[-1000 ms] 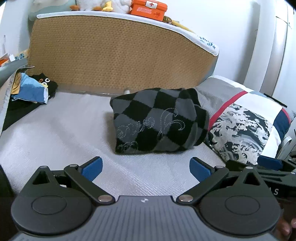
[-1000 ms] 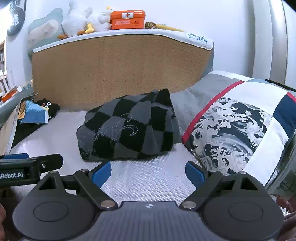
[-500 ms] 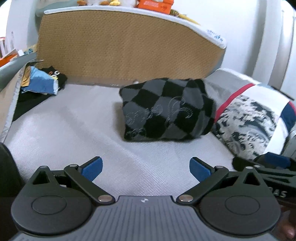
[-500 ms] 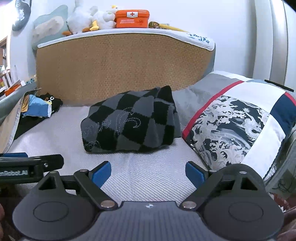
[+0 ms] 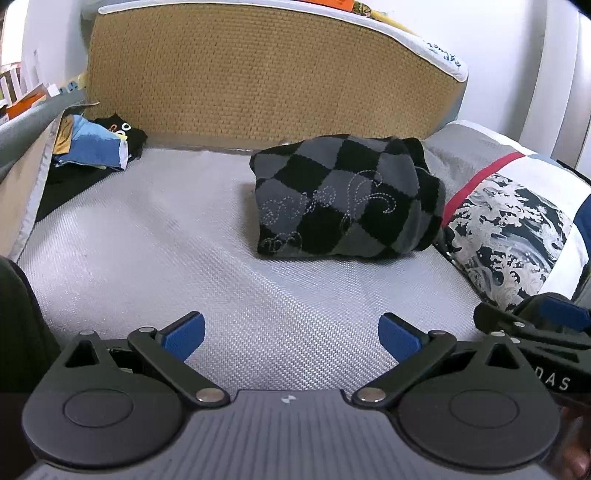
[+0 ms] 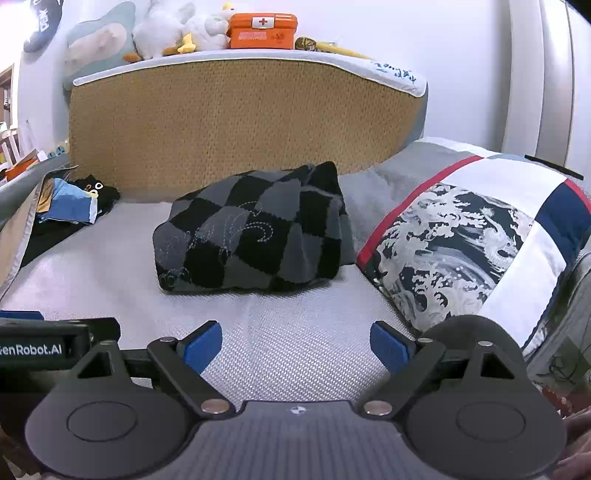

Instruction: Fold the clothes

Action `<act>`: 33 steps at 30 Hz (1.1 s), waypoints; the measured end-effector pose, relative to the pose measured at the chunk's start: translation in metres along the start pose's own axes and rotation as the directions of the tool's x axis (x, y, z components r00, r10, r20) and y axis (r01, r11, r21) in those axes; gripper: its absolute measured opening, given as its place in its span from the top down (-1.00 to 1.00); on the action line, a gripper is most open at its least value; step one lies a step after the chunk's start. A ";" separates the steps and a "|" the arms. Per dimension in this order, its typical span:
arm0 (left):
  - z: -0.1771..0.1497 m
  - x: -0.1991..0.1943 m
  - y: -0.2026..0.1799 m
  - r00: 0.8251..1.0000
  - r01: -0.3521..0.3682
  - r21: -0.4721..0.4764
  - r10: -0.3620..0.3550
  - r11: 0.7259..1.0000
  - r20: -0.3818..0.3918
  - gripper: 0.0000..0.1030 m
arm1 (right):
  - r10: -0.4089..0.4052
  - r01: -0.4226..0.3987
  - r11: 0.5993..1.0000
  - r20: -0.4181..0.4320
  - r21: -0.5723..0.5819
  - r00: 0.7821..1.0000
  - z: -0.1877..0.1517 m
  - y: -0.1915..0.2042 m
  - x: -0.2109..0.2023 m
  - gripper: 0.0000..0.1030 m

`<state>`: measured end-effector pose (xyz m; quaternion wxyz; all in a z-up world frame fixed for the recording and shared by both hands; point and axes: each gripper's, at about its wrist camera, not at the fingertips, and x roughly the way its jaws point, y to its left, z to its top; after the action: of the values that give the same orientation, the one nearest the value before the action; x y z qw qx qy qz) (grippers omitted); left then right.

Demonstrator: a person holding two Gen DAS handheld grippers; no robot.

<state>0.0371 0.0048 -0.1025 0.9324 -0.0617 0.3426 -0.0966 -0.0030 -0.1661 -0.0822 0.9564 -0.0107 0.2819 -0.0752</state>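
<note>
The bed (image 5: 155, 258) has a grey woven cover. A folded checked sweater (image 5: 347, 195) lies on it, touching a big pillow (image 5: 517, 221). Small clothes (image 5: 88, 147) sit in the far corner.

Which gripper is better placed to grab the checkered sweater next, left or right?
Probably the right gripper: the checkered sweater lies almost straight ahead of it. For the left gripper, also open, it sits off to the right.

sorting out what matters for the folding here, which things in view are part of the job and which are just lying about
Part of the job:
- checkered sweater, folded on the grey mattress
- left tongs, open
- right tongs, open

Lying about:
- patterned pillow
- blue and black clothes in the far corner
- orange first-aid box
- plush toys
</note>
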 end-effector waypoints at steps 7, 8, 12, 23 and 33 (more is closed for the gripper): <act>0.000 0.001 0.000 1.000 -0.014 0.005 0.014 1.000 -0.008 -1.00 | -0.021 0.021 0.999 -0.003 -0.032 1.000 -0.002 0.002 0.003 -0.75; 0.000 0.001 0.000 1.000 -0.011 0.005 0.011 1.000 -0.009 -1.00 | -0.020 0.020 0.999 -0.004 -0.032 1.000 -0.003 0.002 0.003 -0.75; 0.000 0.003 -0.001 1.000 0.003 0.003 -0.003 1.000 -0.014 -1.00 | -0.021 0.021 0.999 -0.002 -0.039 1.000 -0.002 0.003 0.004 -0.75; -0.003 0.003 -0.006 0.999 -0.038 0.016 0.038 0.999 -0.023 -1.00 | -0.021 0.021 0.999 -0.004 -0.047 1.000 -0.003 0.004 0.005 -0.75; -0.004 0.004 -0.004 0.999 -0.033 0.012 0.033 0.999 -0.025 -1.00 | -0.021 0.021 0.999 -0.011 -0.046 1.000 -0.003 0.003 0.007 -0.75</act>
<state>0.0369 -0.0007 -0.1074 0.9299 -0.0496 0.3546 -0.0838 0.0016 -0.1642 -0.0890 0.9535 -0.0353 0.2889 -0.0787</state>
